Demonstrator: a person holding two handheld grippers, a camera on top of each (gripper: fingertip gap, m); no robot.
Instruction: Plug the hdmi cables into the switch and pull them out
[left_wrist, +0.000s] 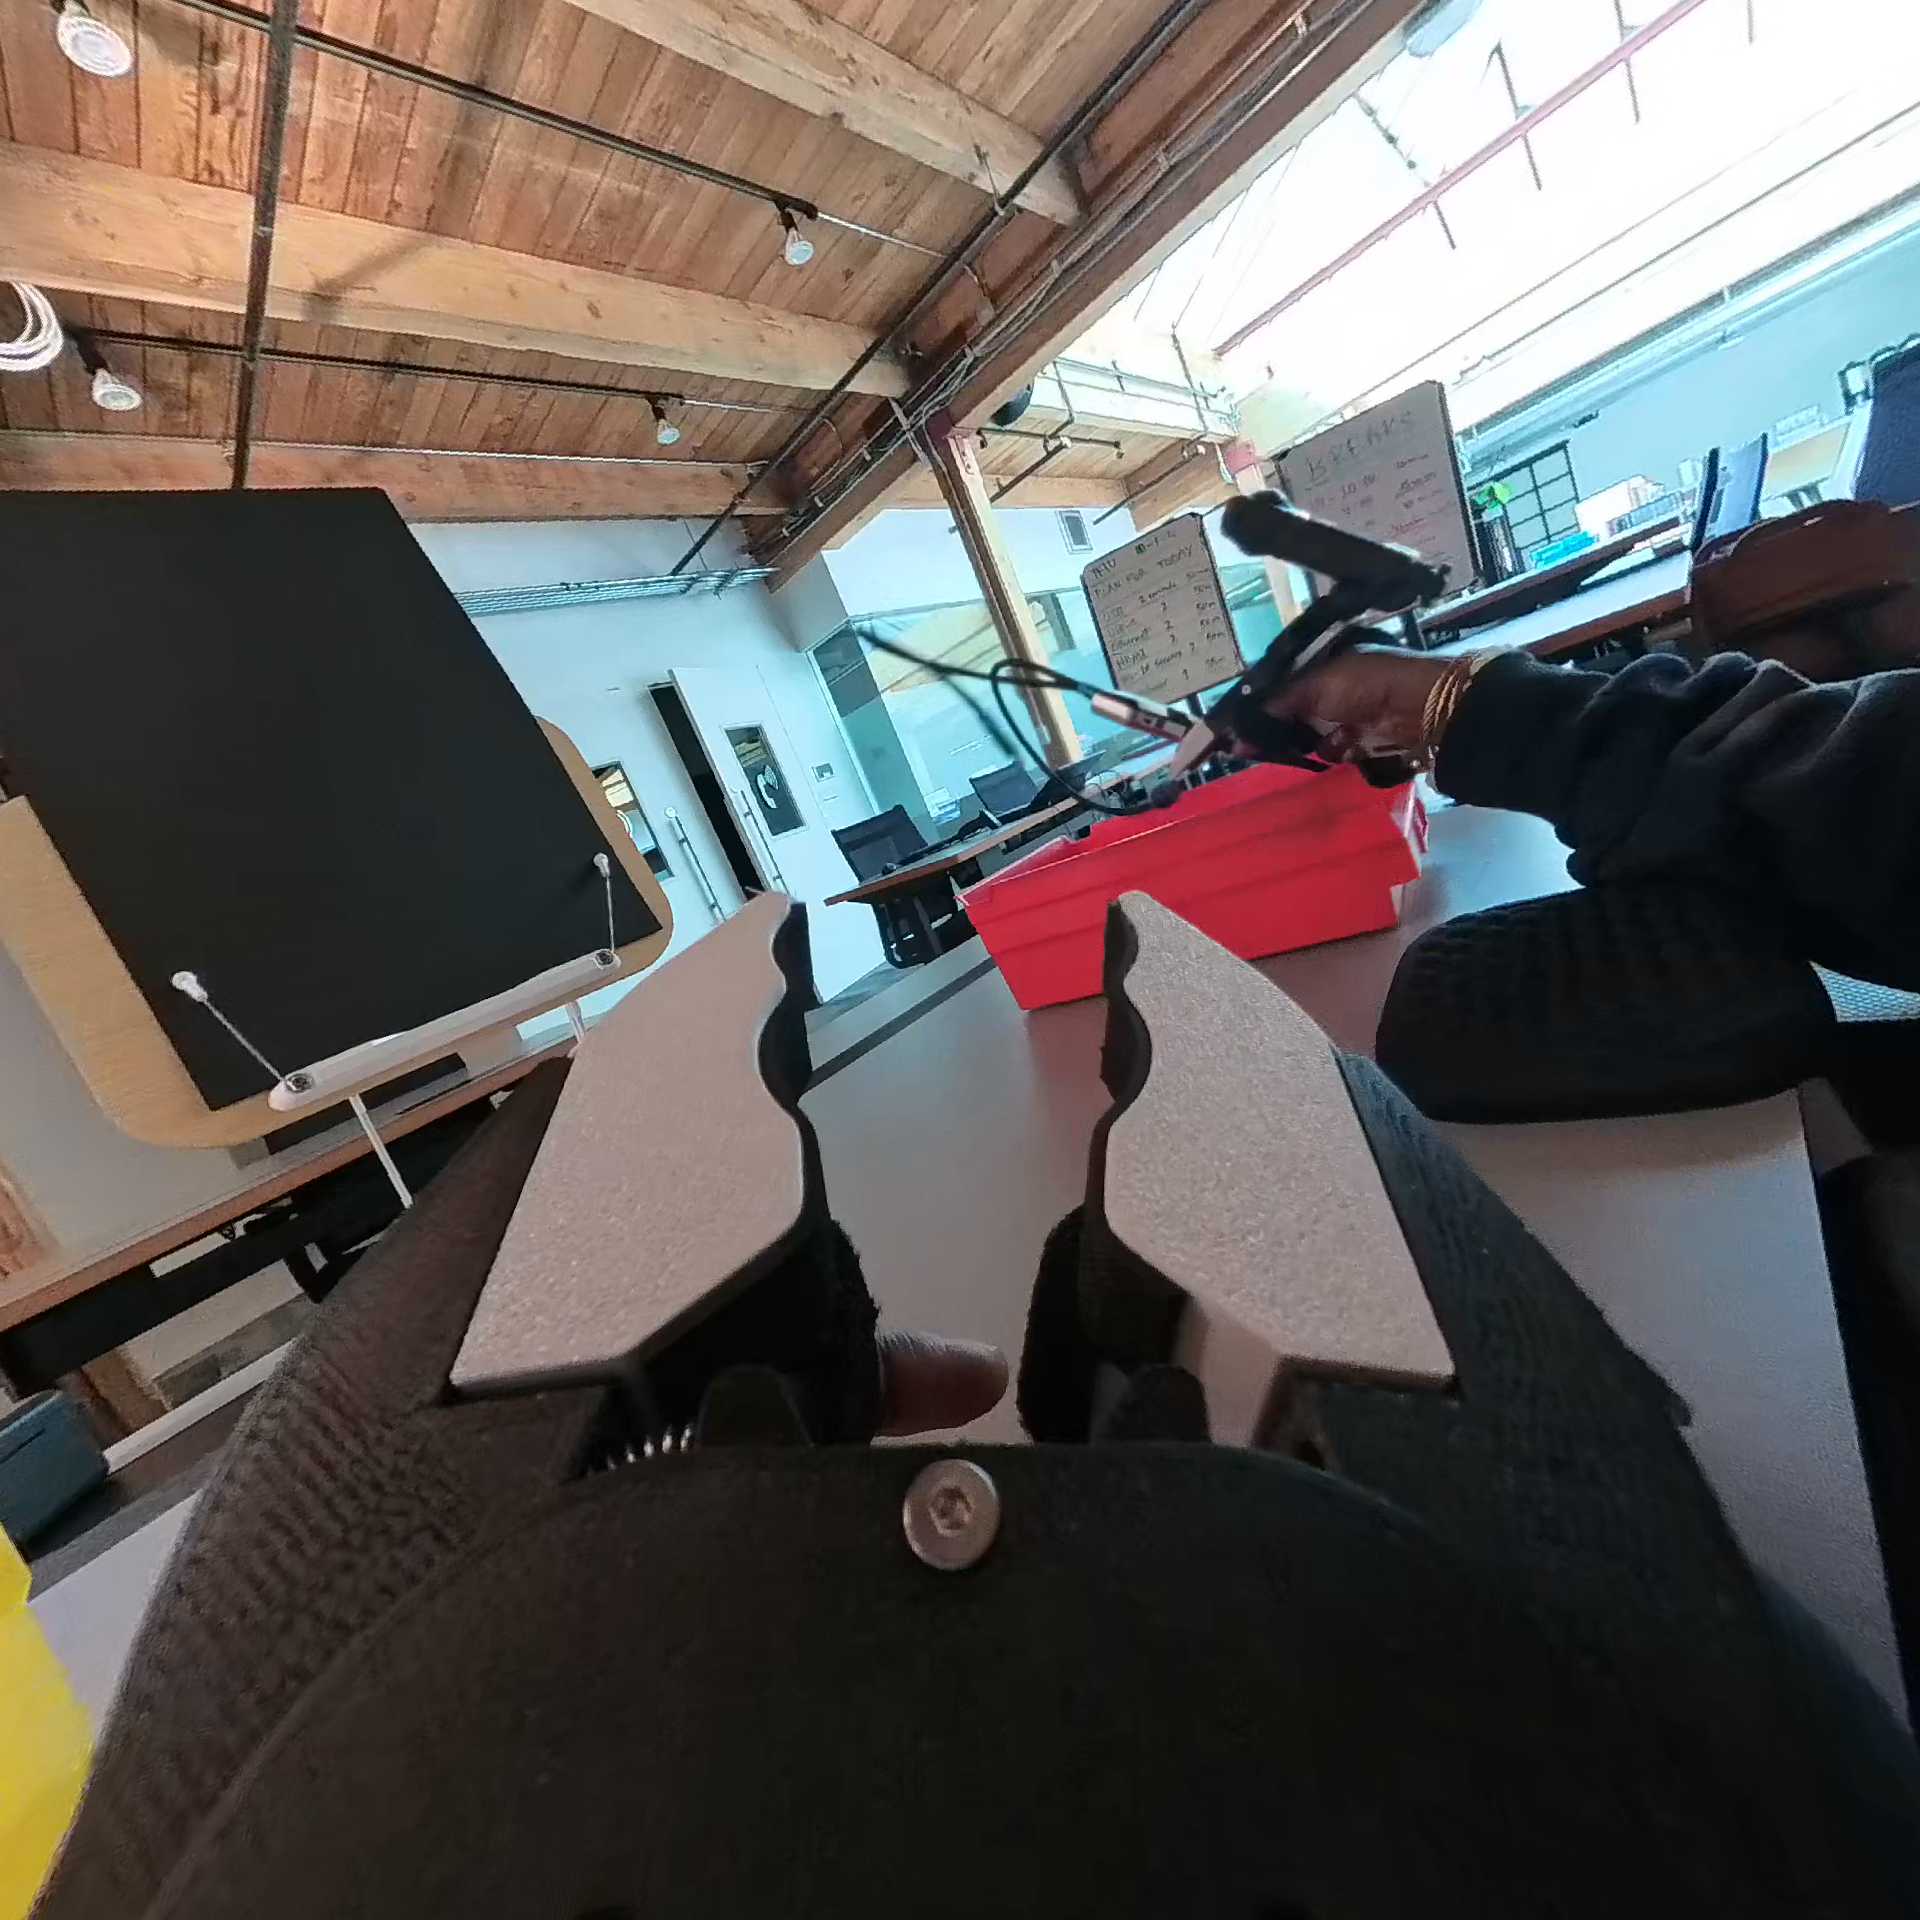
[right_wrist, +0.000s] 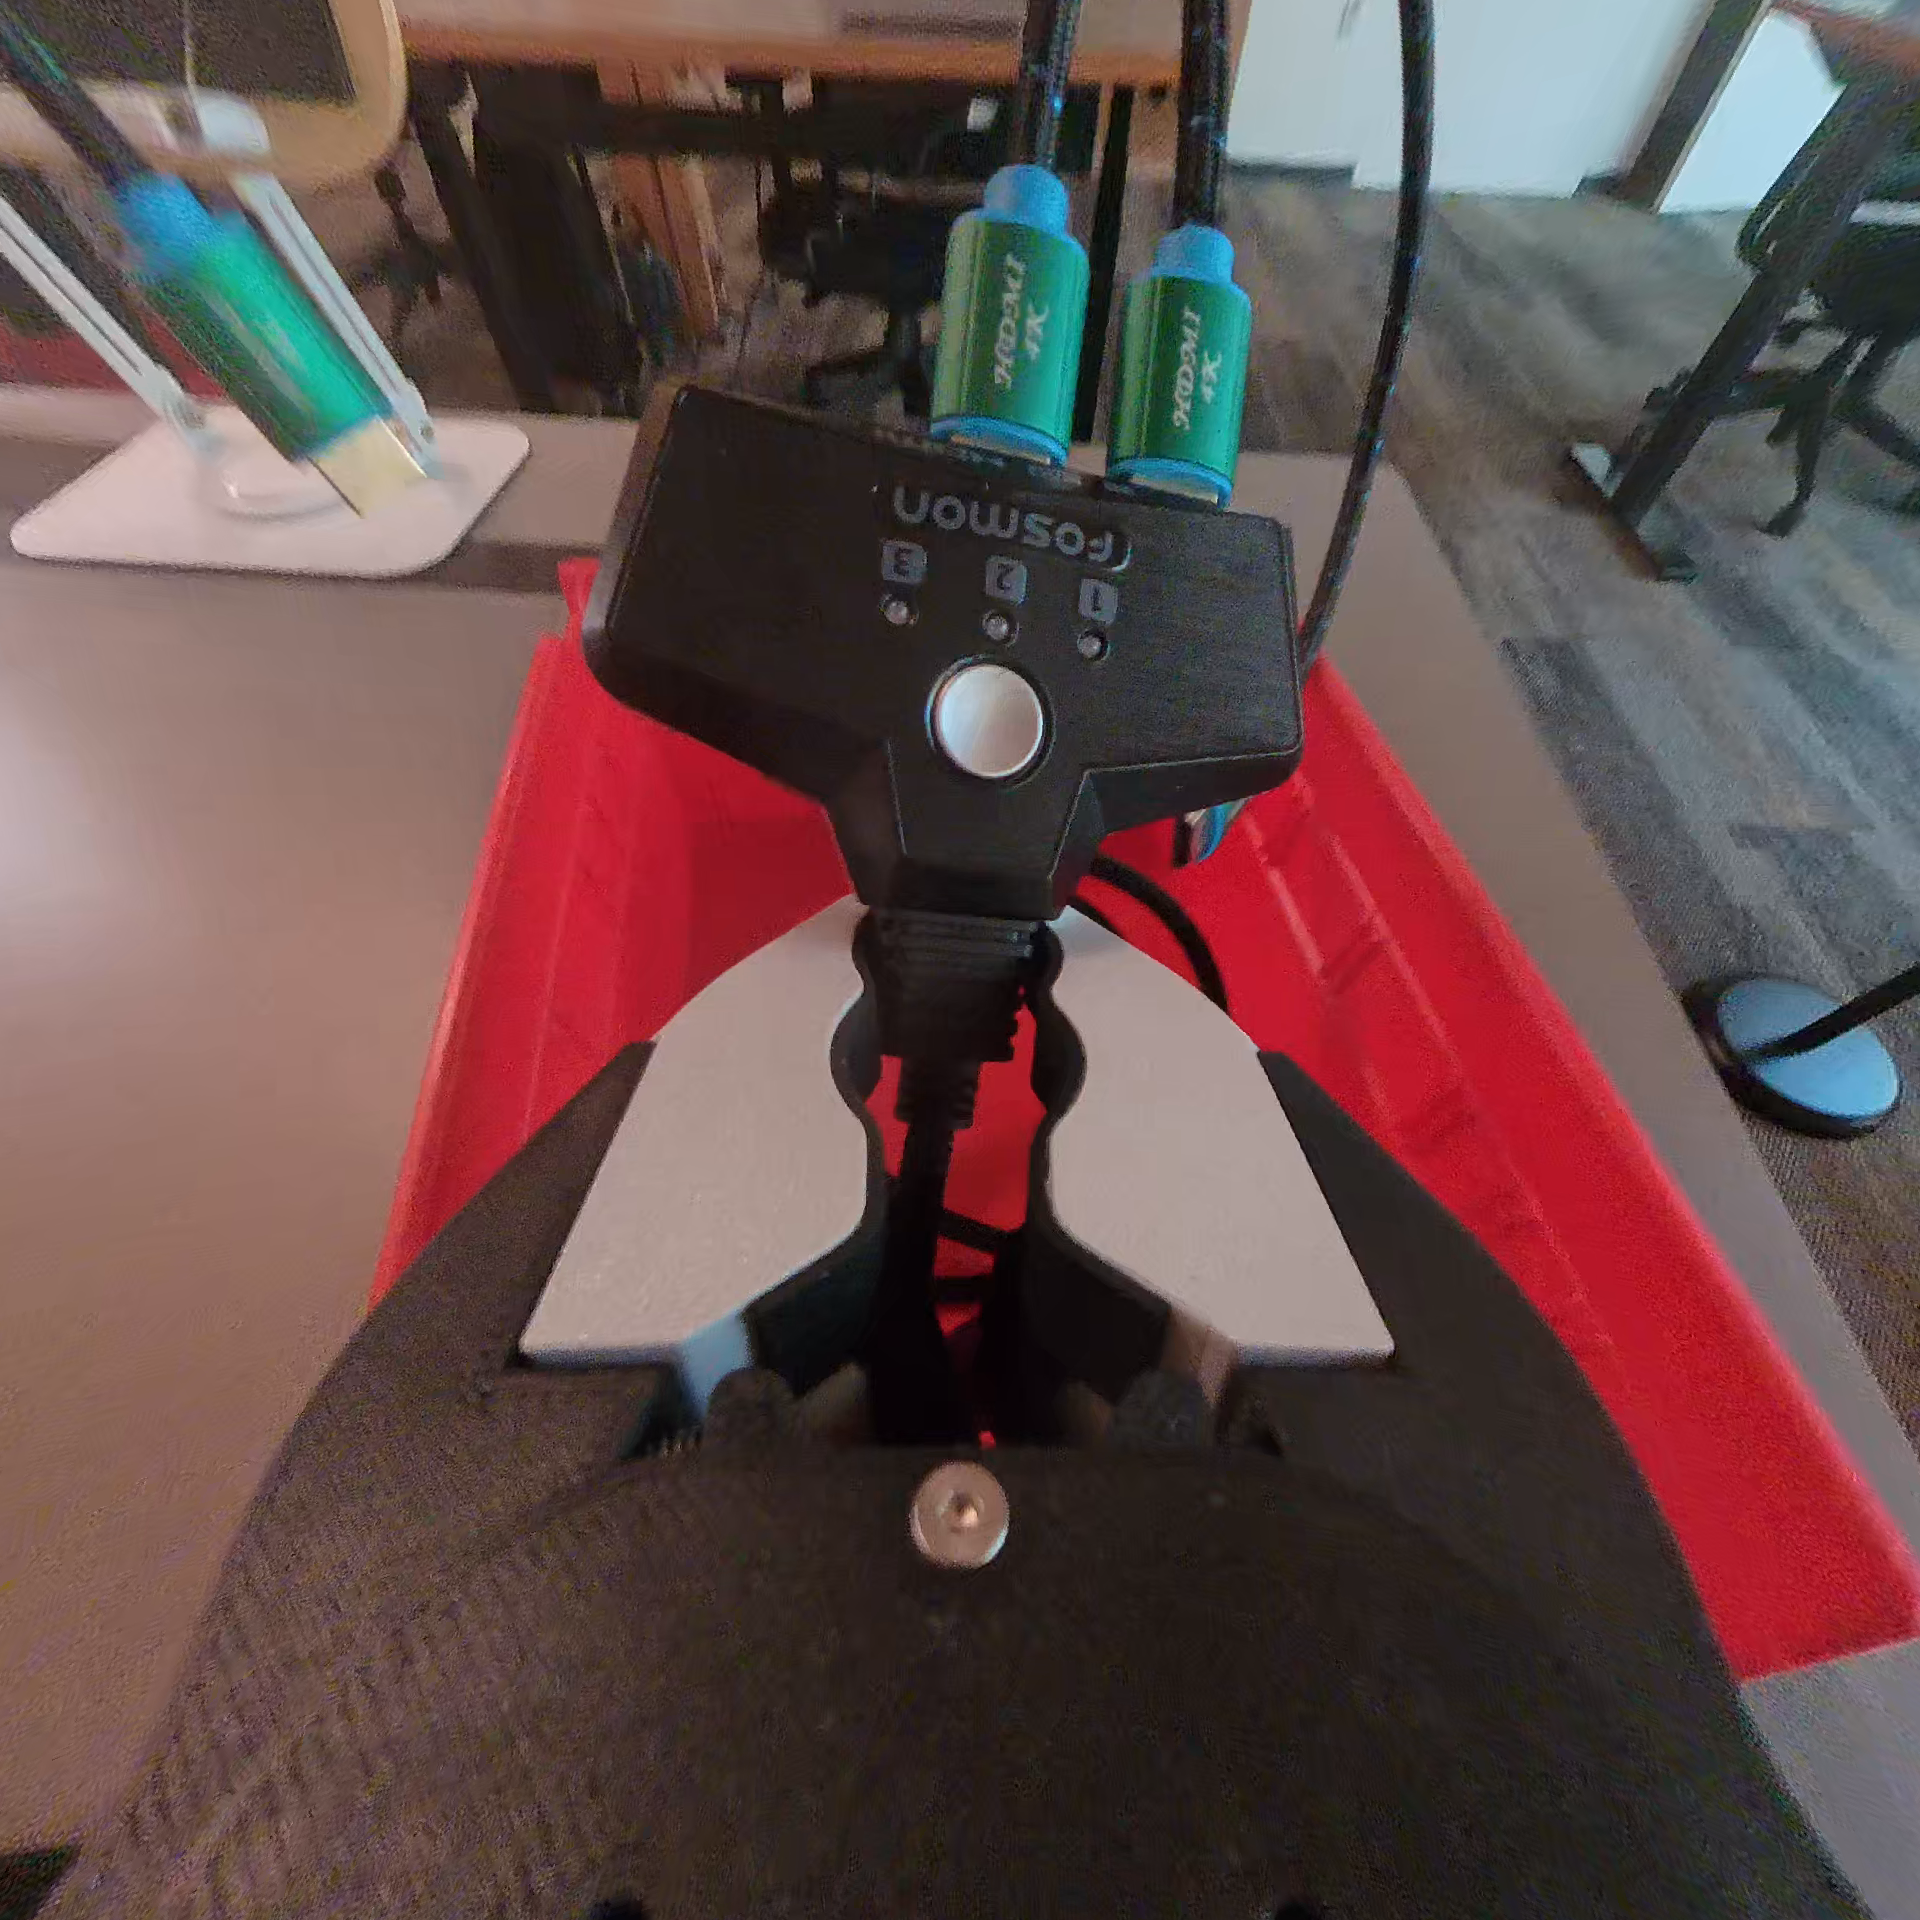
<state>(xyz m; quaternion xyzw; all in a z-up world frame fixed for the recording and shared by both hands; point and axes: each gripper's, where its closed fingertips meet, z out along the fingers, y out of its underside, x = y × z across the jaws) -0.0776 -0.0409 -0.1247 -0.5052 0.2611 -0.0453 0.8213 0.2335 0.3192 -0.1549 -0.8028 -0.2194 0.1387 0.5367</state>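
— Over the red bin, what does the right claw have hold of?

— Its two grey fingers are pinched nearly together on the black switch, right at the ribbed collar where the switch's own lead leaves the body. That lead runs back between the fingers. The switch is held up above the bin, not lying in it.

— And the cables?

— Two green HDMI plugs with blue ends sit side by side in the far edge of the switch, at its right half. The port at the left of that edge looks free. A third green plug hangs loose in the air at the upper left, well apart from the switch, its gold tip bare and pointing down; it is blurred. A thin black cable curves down past the right side of the switch towards the bin.

— Where is the left claw?

— Low over the grey table, tilted upwards, its fingers spread with a clear gap between them and nothing in it. A fingertip shows at the base of the gap.

— Can you see the other tool from there?

— Yes, far off to the right: a hand in a dark sleeve holds it over the red bin, cables trailing from its front. A book stand with a black board on it stands to the left, and two whiteboards are behind.
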